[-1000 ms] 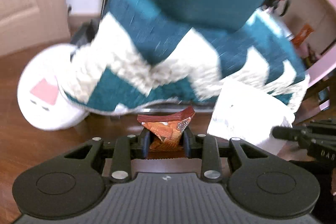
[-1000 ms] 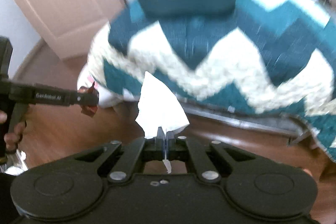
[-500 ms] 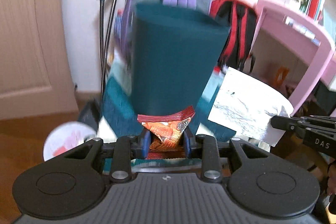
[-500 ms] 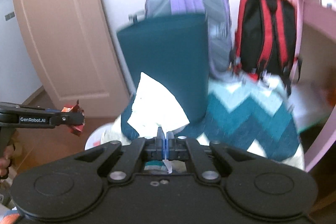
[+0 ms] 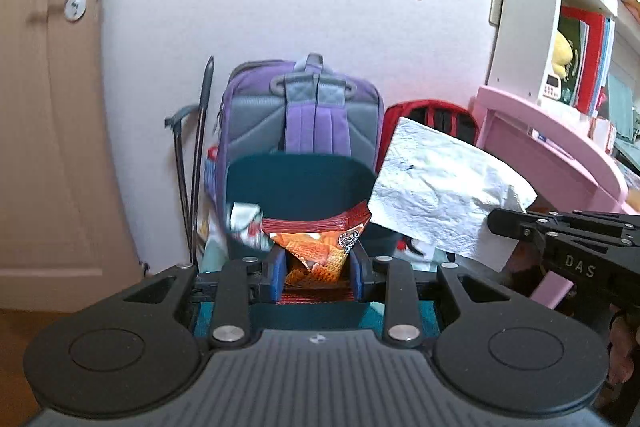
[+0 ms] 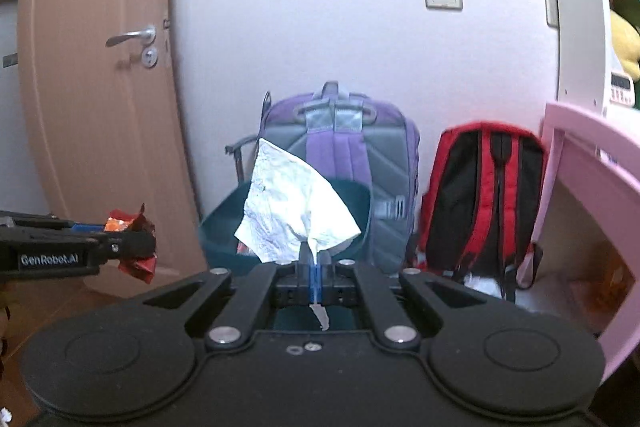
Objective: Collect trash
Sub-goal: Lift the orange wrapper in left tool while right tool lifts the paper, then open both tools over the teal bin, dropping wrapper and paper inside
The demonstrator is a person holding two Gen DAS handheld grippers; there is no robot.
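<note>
Left wrist view: snack wrapper (image 5: 320,247) between left hand-held gripper (image 5: 319,269) fingers.

The snack wrapper (image 5: 320,247) looks glossy foil; the tissue (image 6: 294,223) is crinkled matt paper (both backpacks woven cloth).

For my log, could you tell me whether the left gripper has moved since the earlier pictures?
Yes. The left gripper has swung up: the teal bin now sits lower and smaller.
</note>
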